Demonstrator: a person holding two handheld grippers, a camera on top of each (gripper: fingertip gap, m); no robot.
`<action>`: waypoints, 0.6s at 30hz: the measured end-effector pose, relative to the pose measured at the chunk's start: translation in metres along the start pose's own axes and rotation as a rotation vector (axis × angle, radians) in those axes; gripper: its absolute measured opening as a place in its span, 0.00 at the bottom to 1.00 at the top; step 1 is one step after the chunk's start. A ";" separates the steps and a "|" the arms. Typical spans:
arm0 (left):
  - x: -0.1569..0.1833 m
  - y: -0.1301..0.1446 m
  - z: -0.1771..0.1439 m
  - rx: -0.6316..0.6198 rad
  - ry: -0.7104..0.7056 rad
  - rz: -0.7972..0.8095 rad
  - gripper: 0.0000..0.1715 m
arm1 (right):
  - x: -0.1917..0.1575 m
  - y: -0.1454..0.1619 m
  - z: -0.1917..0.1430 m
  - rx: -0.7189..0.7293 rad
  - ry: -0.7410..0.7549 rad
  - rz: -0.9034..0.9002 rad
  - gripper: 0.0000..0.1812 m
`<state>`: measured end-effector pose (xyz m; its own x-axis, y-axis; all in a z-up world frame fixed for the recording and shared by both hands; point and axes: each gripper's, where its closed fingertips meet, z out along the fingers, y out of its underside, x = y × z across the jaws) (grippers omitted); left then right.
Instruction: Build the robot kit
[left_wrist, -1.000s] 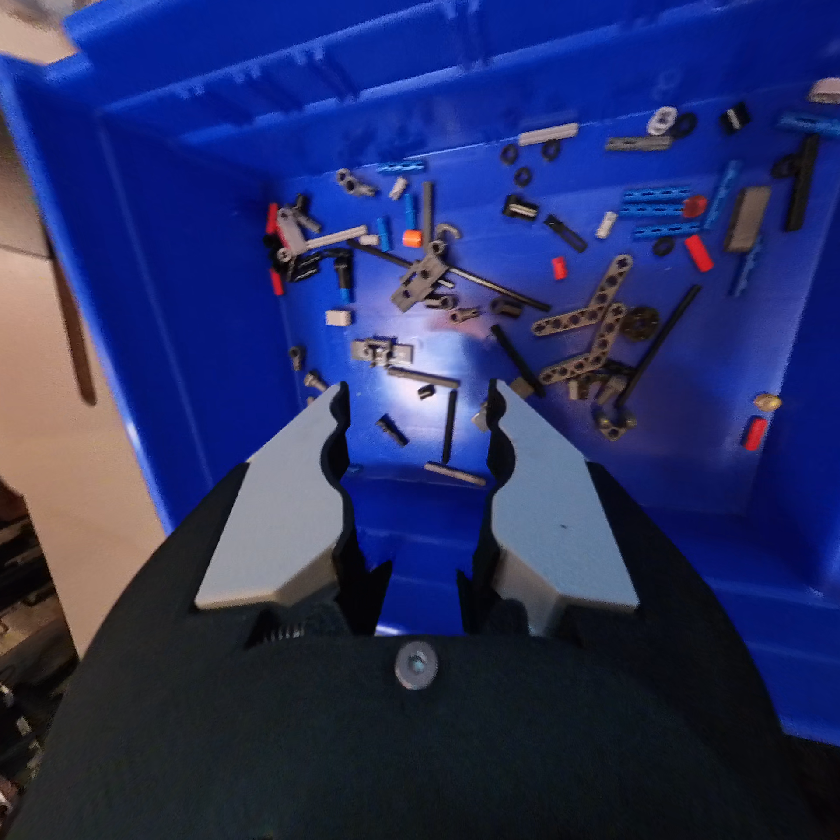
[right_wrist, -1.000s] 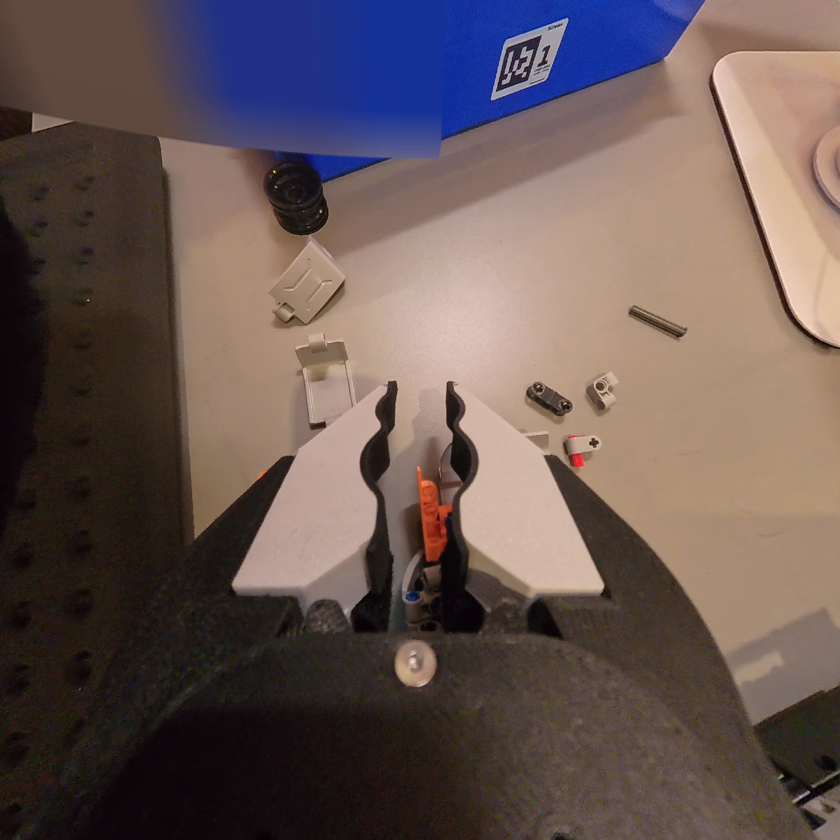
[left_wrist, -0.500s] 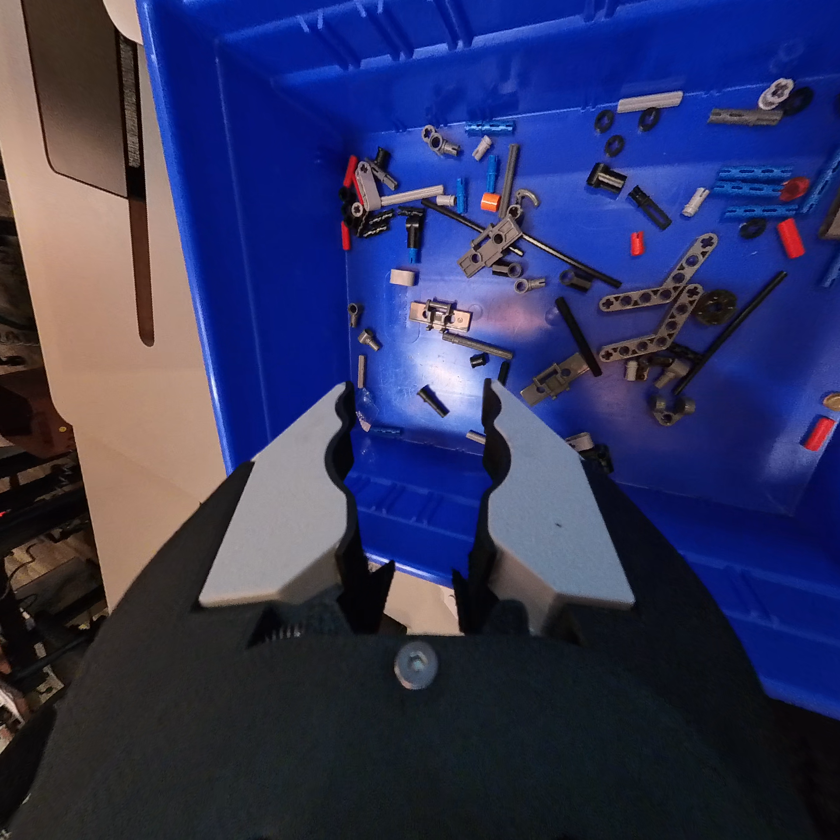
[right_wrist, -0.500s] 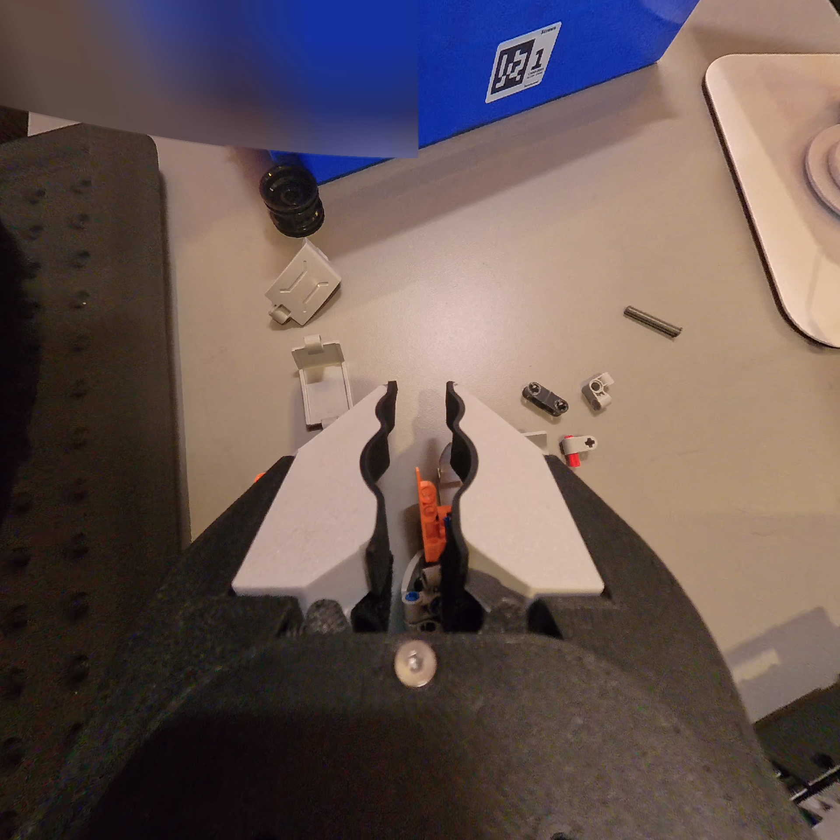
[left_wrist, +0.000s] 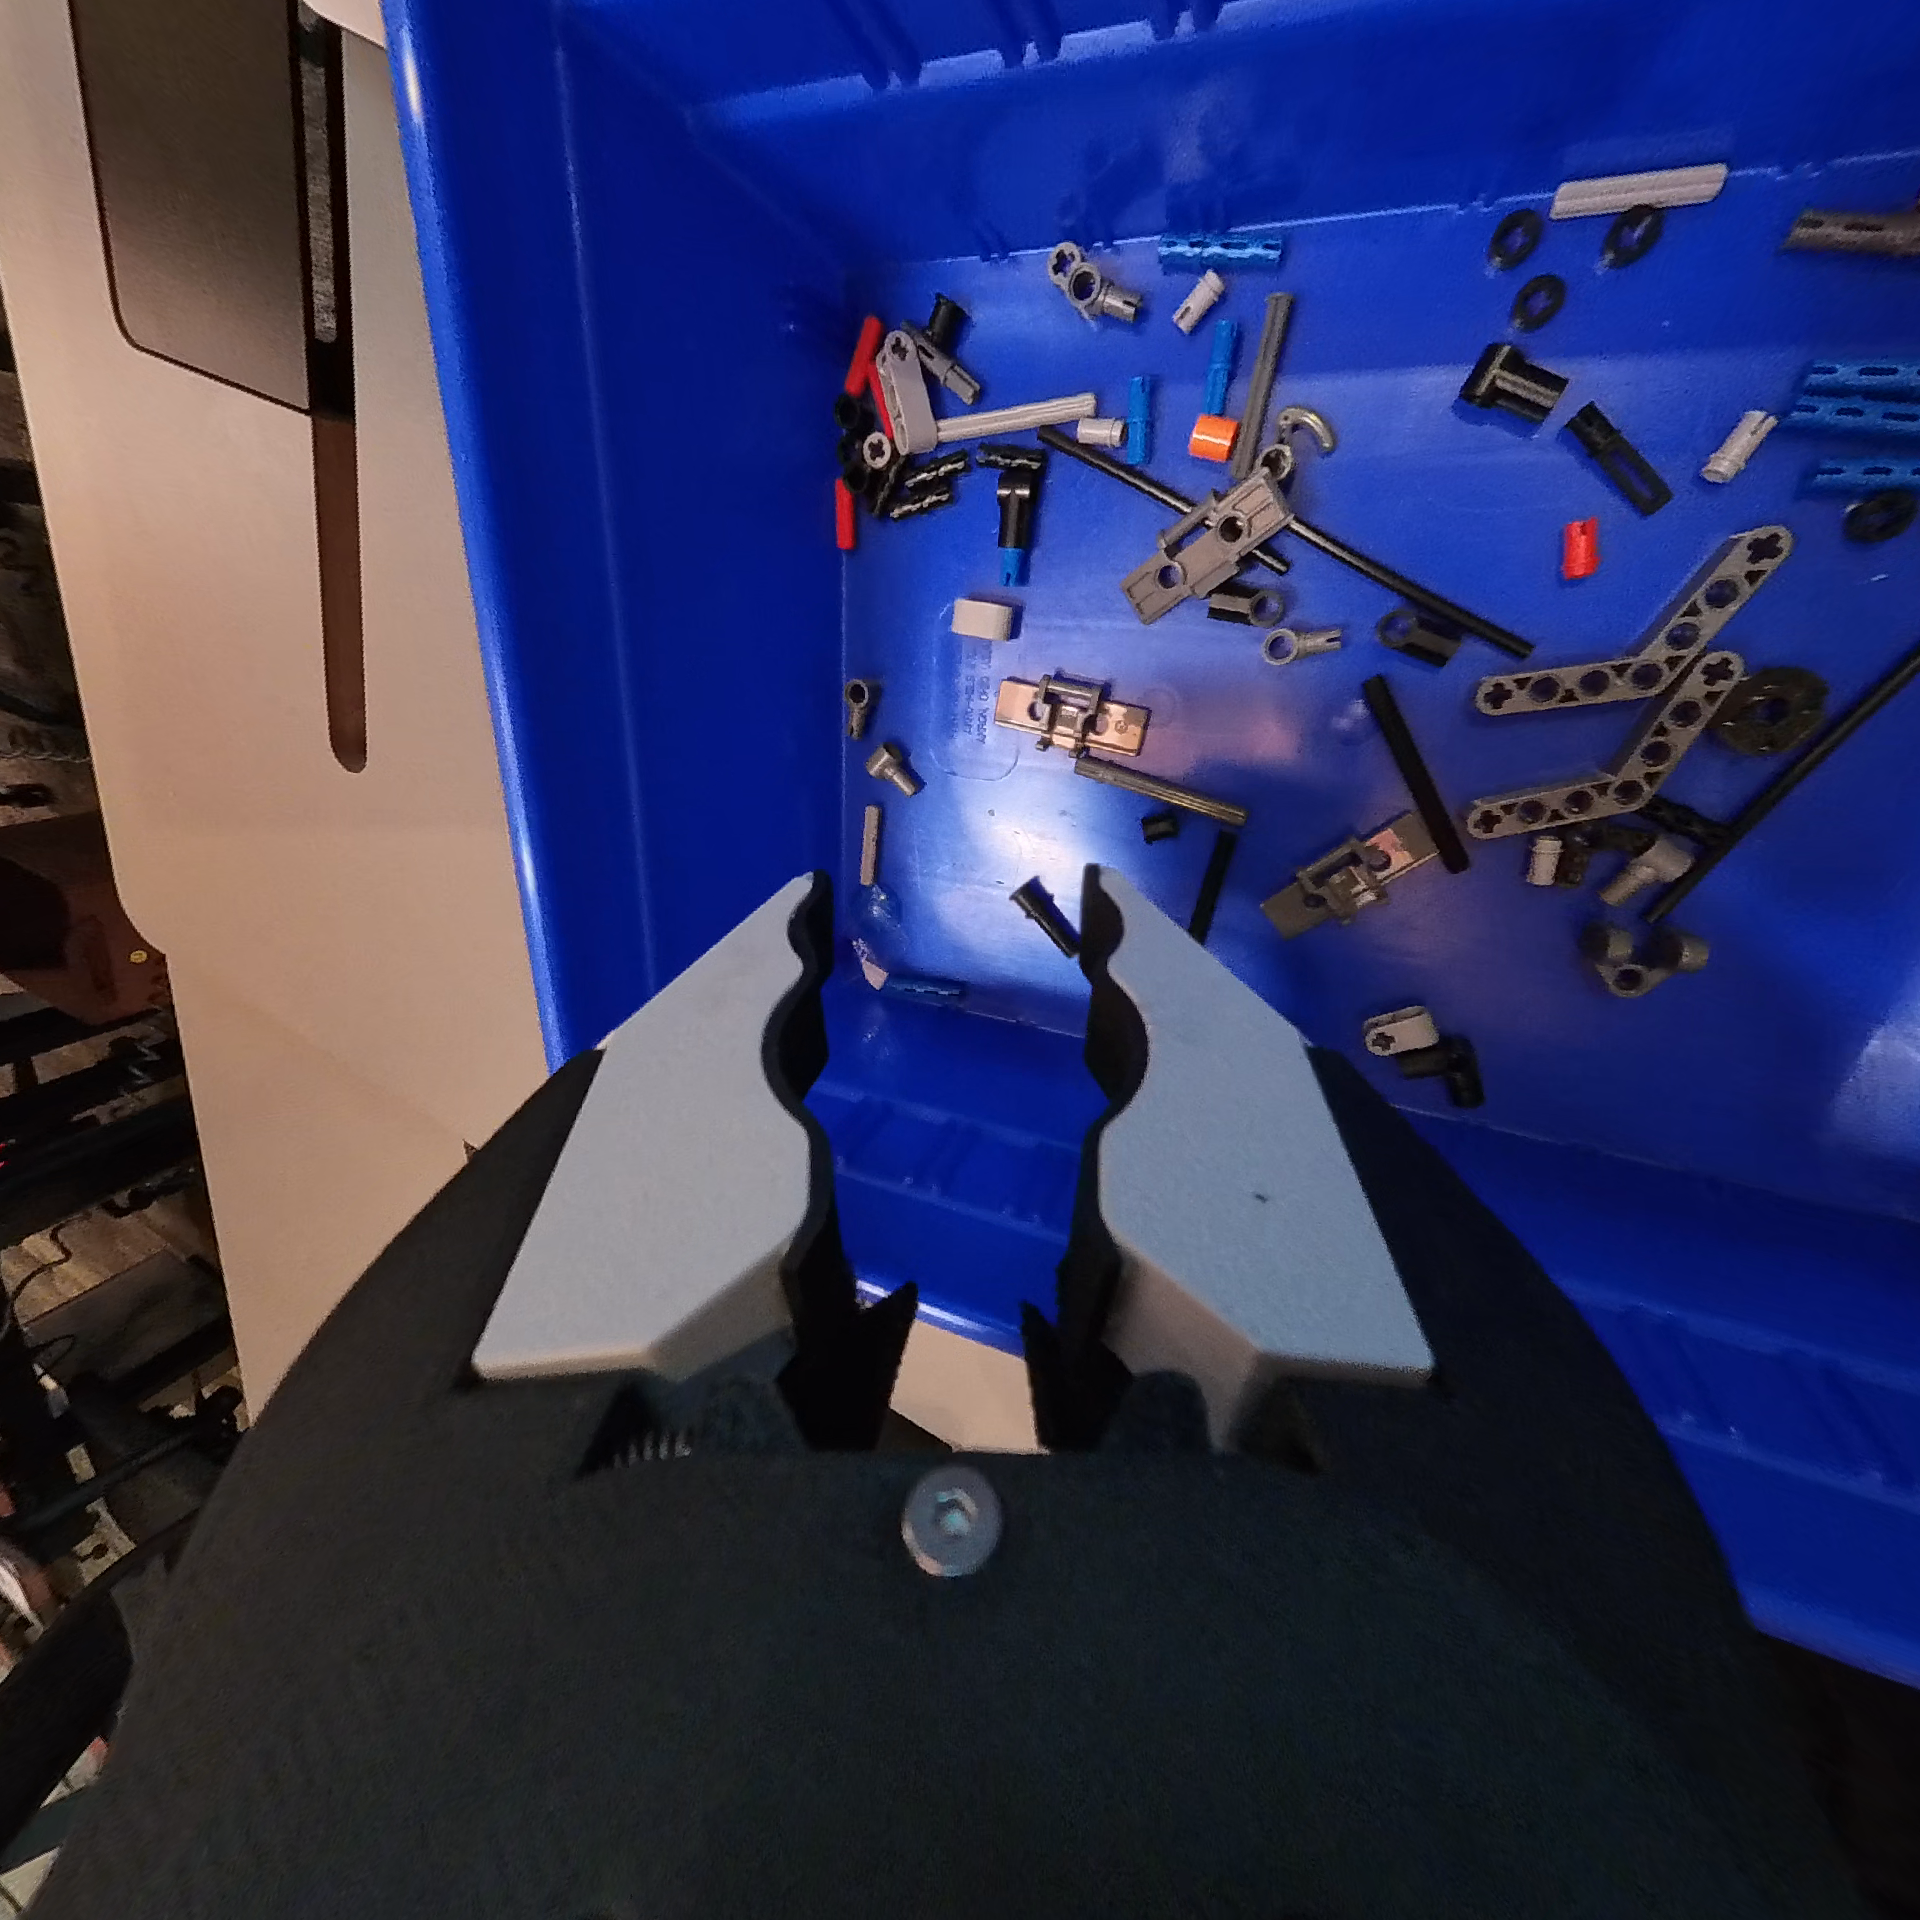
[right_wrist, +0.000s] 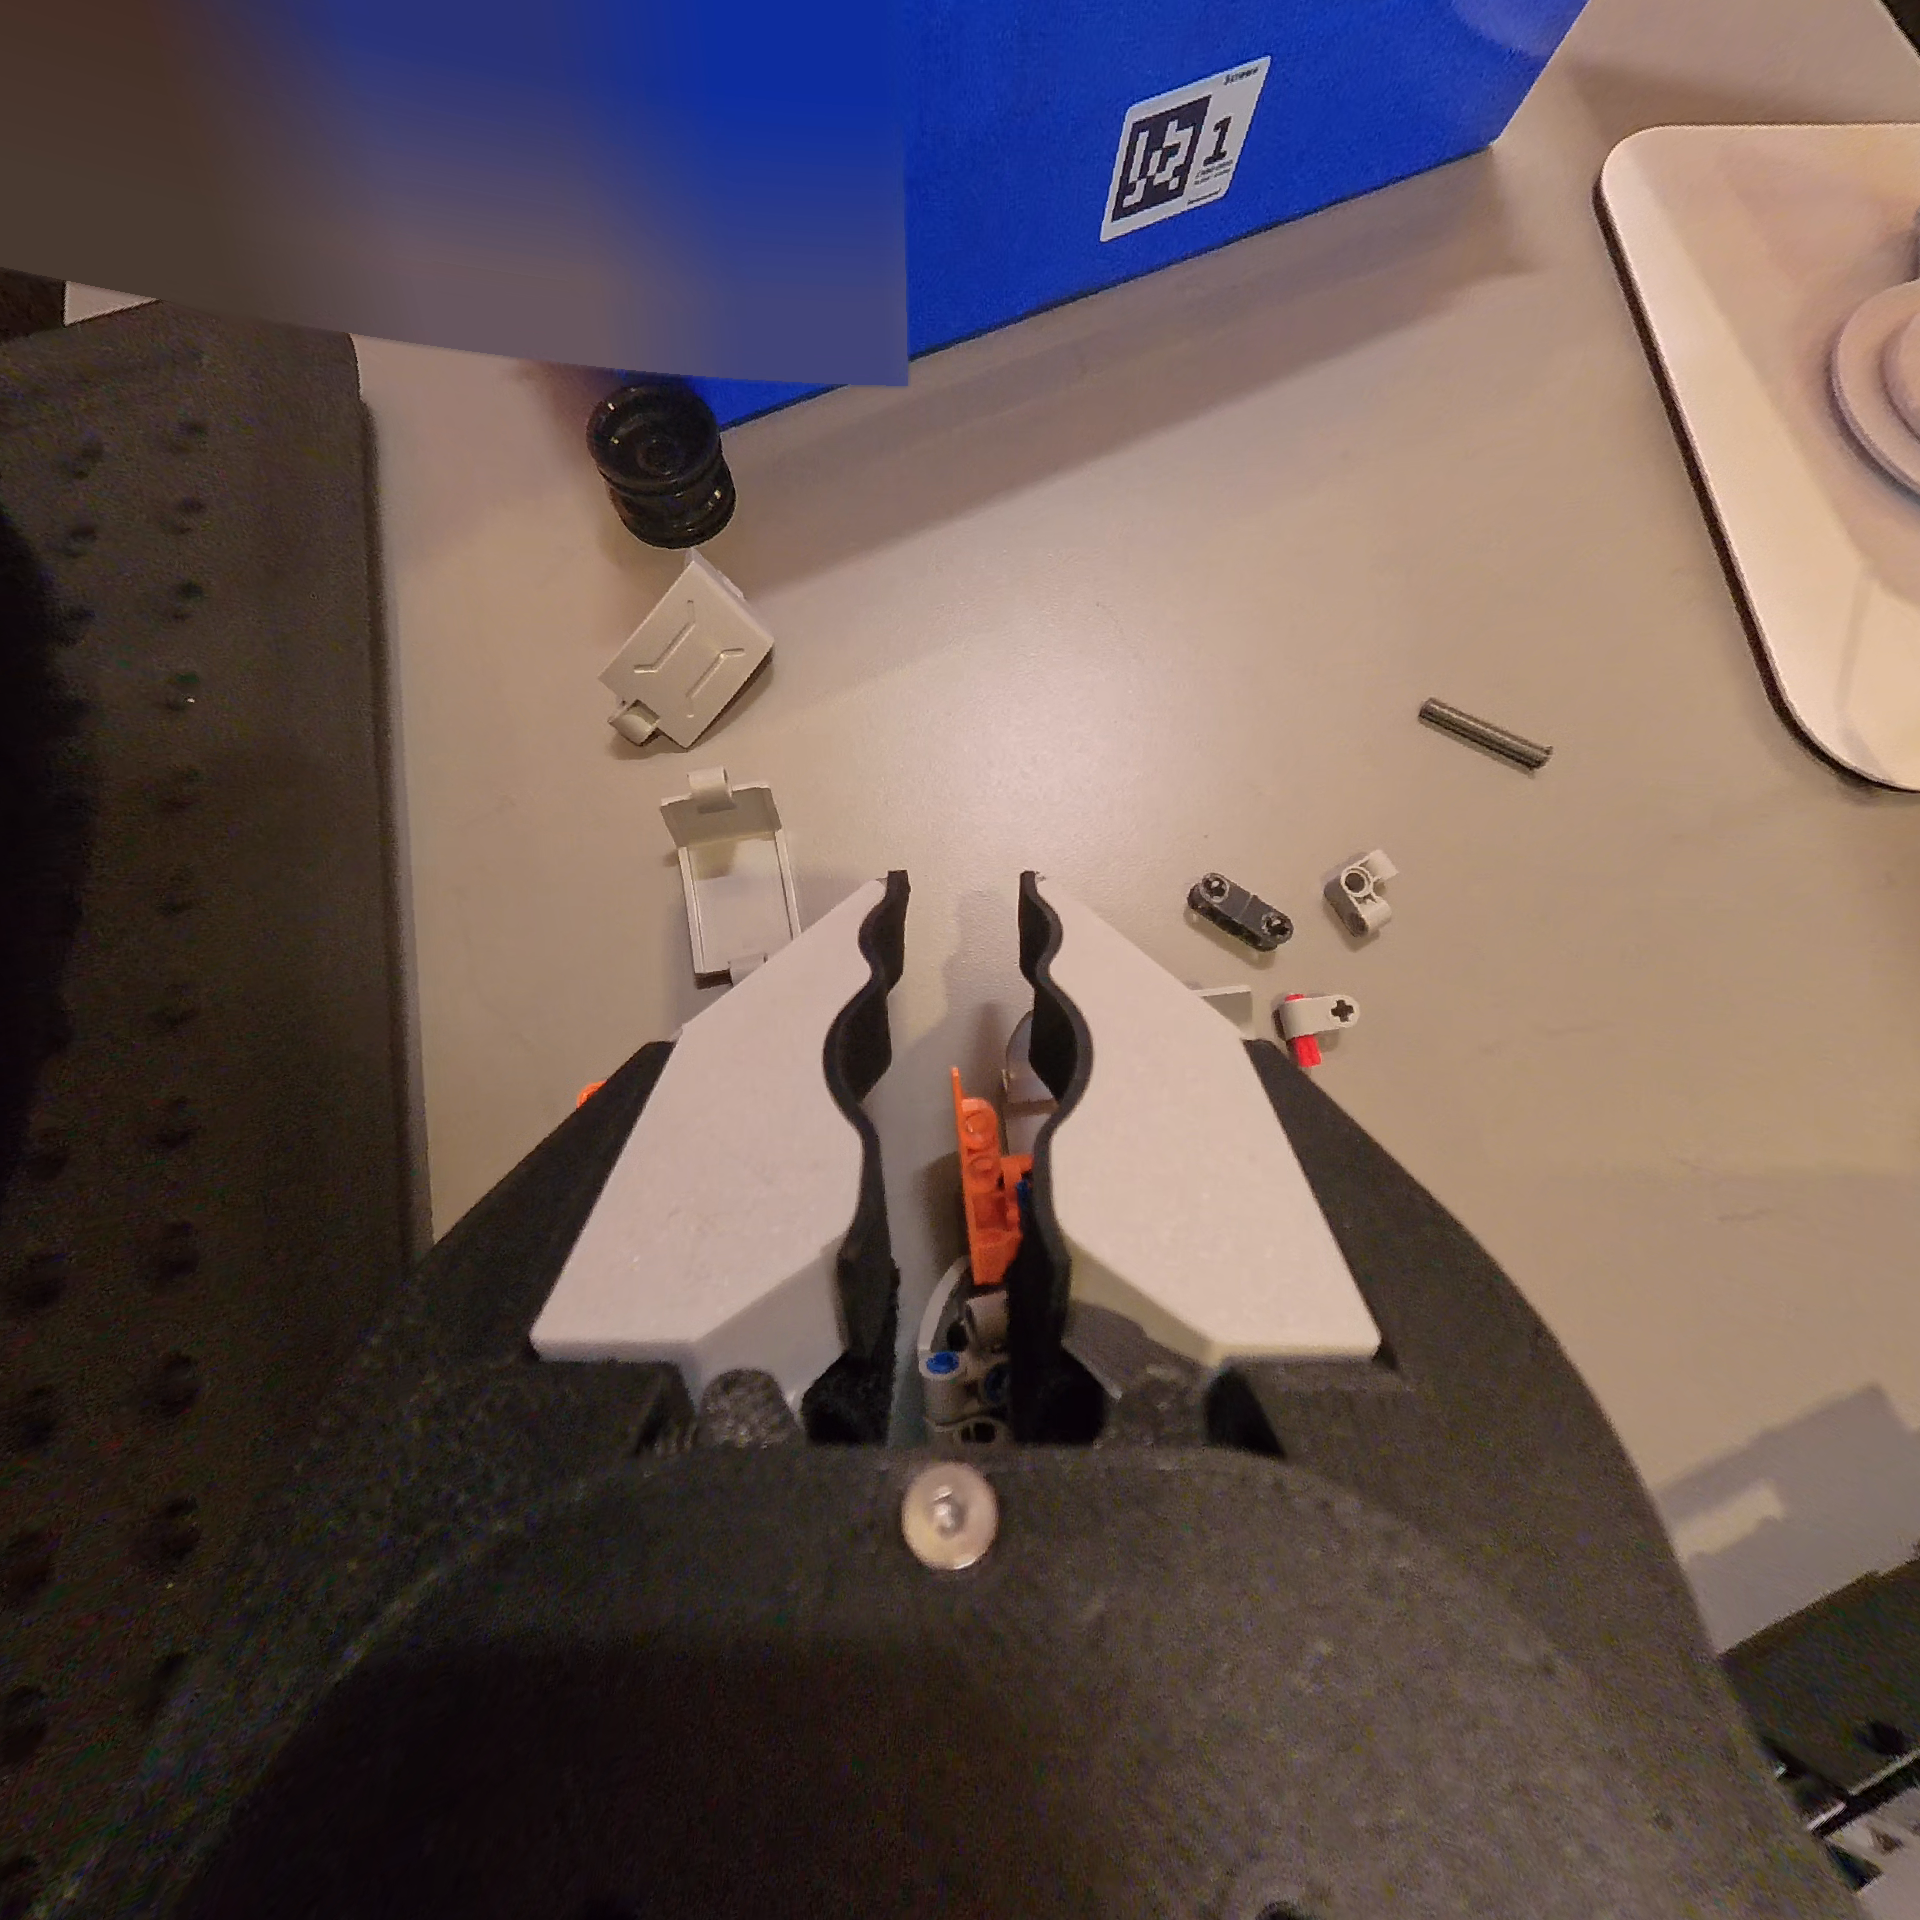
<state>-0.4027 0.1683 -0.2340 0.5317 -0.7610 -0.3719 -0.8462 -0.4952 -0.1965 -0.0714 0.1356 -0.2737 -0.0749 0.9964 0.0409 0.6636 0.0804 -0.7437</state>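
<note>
Blue bin (left_wrist: 665, 582) of loose parts: left gripper (left_wrist: 954, 904) empty, agape above; right gripper (right_wrist: 963, 883) narrowly parted over orange assembly (right_wrist: 987, 1184), grasp unclear

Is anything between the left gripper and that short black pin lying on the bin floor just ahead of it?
Nothing visible. The left gripper is open above the blue bin, and the black pin lies in plain sight between its fingertips, with only bare bin floor around it.

I see a grey table (right_wrist: 1143, 644) carrying a blue bin (right_wrist: 1299, 114), a black wheel (right_wrist: 660, 480) just beside it, two grey panels (right_wrist: 688, 665), a dark pin (right_wrist: 1484, 734), a few small connectors (right_wrist: 1238, 910), a white tray (right_wrist: 1745, 436) and a black foam mat (right_wrist: 177, 831).
</note>
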 end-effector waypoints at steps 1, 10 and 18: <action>0.000 0.000 0.000 0.002 0.003 -0.002 0.26 | 0.000 0.000 0.000 0.000 0.000 0.000 0.11; 0.022 0.000 0.015 -0.038 0.127 0.014 0.31 | 0.000 0.000 0.000 0.003 -0.003 0.004 0.11; 0.041 0.009 0.047 -0.224 0.259 -0.031 0.31 | 0.000 0.000 -0.001 0.000 0.000 -0.001 0.11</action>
<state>-0.3904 0.1521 -0.2942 0.5727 -0.8108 -0.1208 -0.8160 -0.5780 0.0104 -0.0709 0.1353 -0.2734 -0.0754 0.9963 0.0422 0.6636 0.0817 -0.7436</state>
